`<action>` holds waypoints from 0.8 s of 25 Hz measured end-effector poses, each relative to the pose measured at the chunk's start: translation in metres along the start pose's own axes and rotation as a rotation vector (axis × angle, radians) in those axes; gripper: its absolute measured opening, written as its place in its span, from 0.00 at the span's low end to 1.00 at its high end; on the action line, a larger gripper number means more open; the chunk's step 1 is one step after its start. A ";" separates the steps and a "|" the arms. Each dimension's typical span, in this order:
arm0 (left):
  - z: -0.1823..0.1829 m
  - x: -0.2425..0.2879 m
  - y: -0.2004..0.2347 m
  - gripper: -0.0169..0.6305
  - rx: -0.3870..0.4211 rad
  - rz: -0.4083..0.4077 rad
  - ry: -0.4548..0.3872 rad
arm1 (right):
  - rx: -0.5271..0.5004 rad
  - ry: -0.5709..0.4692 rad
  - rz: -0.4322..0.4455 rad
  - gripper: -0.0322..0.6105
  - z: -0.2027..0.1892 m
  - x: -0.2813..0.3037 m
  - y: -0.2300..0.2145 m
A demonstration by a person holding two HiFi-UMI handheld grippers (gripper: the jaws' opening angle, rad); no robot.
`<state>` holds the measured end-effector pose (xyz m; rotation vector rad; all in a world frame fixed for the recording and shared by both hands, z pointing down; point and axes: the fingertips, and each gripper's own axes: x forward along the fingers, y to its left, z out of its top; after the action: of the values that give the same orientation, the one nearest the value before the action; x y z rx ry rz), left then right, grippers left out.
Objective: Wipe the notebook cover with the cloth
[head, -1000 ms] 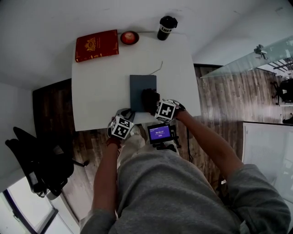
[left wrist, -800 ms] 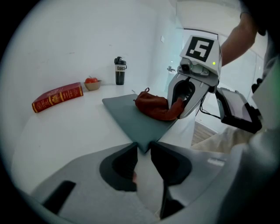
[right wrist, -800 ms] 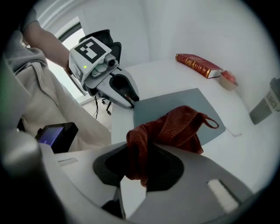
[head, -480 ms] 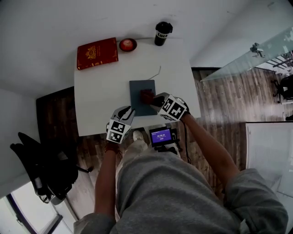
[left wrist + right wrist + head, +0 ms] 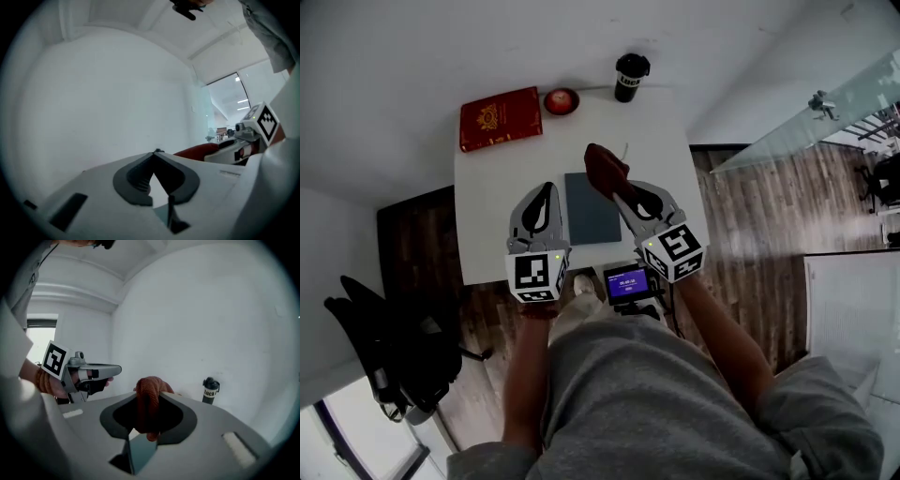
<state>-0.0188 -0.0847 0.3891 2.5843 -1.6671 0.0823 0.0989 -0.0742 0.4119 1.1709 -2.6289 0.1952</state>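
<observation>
The notebook [image 5: 592, 211] lies flat on the white table [image 5: 485, 230]. Its near edge sits a little in from the table's near edge, and its cover is bare. The right gripper [image 5: 617, 186] is clamped on the red-brown cloth [image 5: 605, 165], holding it bunched in the air over the notebook's far right corner. The left gripper [image 5: 546, 190] hovers just left of the notebook's left edge. Its jaws have just closed, tips together, with nothing between them.

Left of the notebook, bare tabletop runs out to the table's left edge. Right of it there is a narrower bare strip.

Beyond the notebook, along the far edge, stand a red book [image 5: 500, 118], a small round red thing [image 5: 562, 100], perhaps a bowl, and a black cup [image 5: 630, 77]. All three are well apart from the notebook. A small screen [image 5: 626, 281] sits just past the table's near edge, on the notebook's near side.
</observation>
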 end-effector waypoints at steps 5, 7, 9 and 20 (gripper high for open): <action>0.043 -0.009 -0.009 0.01 -0.013 0.061 -0.119 | 0.006 -0.188 -0.049 0.19 0.050 -0.028 0.011; 0.050 -0.012 -0.014 0.01 -0.006 0.072 -0.141 | -0.008 -0.240 -0.062 0.19 0.063 -0.037 0.016; 0.046 -0.015 -0.017 0.01 0.003 0.077 -0.139 | -0.032 -0.273 -0.082 0.19 0.071 -0.044 0.018; 0.040 -0.018 -0.018 0.01 0.011 0.086 -0.124 | -0.036 -0.226 -0.137 0.19 0.046 -0.041 0.012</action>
<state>-0.0095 -0.0648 0.3476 2.5736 -1.8235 -0.0660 0.1079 -0.0477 0.3563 1.4310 -2.7136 -0.0114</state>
